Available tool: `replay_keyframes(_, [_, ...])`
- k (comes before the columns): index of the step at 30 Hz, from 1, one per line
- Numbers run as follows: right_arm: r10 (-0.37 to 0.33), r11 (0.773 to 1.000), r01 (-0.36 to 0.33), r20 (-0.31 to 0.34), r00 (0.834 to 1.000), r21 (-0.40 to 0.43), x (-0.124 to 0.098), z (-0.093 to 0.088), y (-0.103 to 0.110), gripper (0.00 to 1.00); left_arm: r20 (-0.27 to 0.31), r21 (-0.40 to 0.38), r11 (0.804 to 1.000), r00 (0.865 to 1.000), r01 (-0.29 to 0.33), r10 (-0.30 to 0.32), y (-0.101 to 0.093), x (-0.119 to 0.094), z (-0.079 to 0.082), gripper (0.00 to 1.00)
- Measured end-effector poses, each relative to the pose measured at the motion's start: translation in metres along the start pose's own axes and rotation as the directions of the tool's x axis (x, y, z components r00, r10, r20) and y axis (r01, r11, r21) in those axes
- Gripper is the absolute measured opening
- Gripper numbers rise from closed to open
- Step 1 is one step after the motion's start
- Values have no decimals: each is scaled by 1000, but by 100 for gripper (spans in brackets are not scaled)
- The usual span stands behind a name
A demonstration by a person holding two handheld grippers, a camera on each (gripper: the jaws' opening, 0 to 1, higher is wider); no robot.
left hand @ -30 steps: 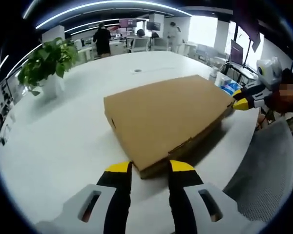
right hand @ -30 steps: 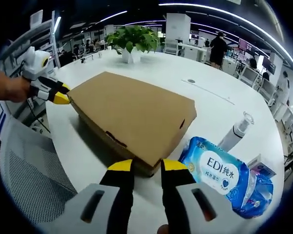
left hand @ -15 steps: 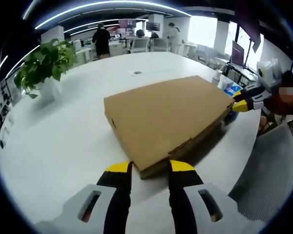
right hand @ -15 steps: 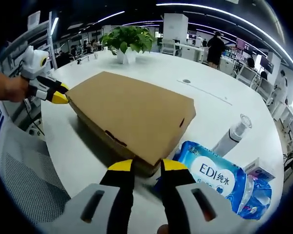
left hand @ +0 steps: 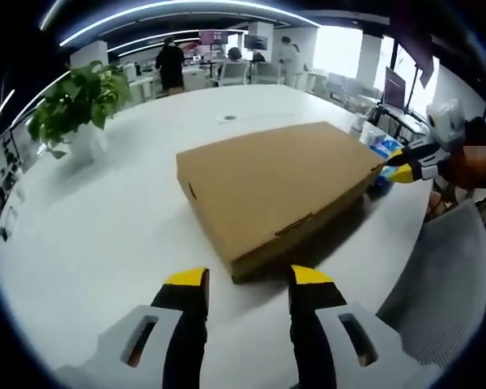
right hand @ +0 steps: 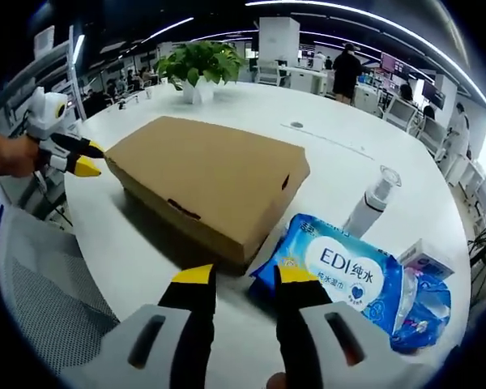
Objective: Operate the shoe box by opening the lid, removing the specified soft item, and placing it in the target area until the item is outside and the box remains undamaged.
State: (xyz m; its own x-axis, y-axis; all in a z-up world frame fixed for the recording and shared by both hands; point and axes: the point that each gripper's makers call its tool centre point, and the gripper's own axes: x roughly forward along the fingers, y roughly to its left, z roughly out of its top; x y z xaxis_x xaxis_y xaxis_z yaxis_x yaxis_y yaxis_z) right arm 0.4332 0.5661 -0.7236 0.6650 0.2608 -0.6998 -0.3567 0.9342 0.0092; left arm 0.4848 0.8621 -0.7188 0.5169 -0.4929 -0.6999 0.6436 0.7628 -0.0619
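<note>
The flat brown cardboard shoe box point(left hand: 275, 190) lay closed on the round white table point(left hand: 105, 235). Both hand-held grippers, left point(left hand: 240, 278) and right point(right hand: 245, 275), hovered open and empty just off opposite corners. It looked light but easily creased, best lifted at the lid's front edge.

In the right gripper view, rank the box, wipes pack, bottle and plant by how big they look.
1. Box, clearly largest.
2. Wipes pack.
3. Plant and bottle: alike; the plant is much farther away, so I won't rank them.
</note>
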Motion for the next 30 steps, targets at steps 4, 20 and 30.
replay_keyframes(4, [-22, 1000, 23, -10, 1000, 11, -12, -6, -6, 34, 11, -3, 1000, 1000, 1, -1, -4, -10, -1, 40])
replay_keyframes(20, [-149, 988, 148, 27, 988, 46, -65, -14, -21, 62, 73, -14, 999, 996, 44, -43, -31, -34, 3, 51])
replay_keyframes(30, [-228, 970, 224, 33, 973, 94, -102, -30, -17, 72, 111, -5, 997, 991, 78, -77, -40, -51, 7, 61])
